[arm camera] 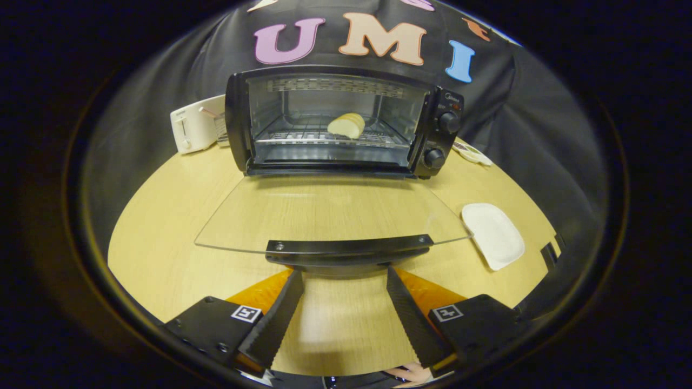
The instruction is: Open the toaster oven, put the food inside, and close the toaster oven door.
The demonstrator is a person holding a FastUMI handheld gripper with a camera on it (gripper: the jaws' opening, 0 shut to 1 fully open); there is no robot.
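A black toaster oven (346, 121) stands at the back of the wooden table, straight ahead of me. Its glass door (330, 213) lies fully open and flat, pointing toward me. The door's black handle (348, 249) sits just ahead of my fingertips, slightly above them. A pale piece of bread (346, 125) rests on the wire rack inside the oven. My gripper (344, 273) is open, its two fingers spread about as wide as the handle's middle part, with nothing between them.
A white toaster (195, 124) stands left of the oven at the back. A white empty plate (493, 234) lies on the table to the right of the open door. A small patterned dish (472, 153) sits behind it by the oven's knobs.
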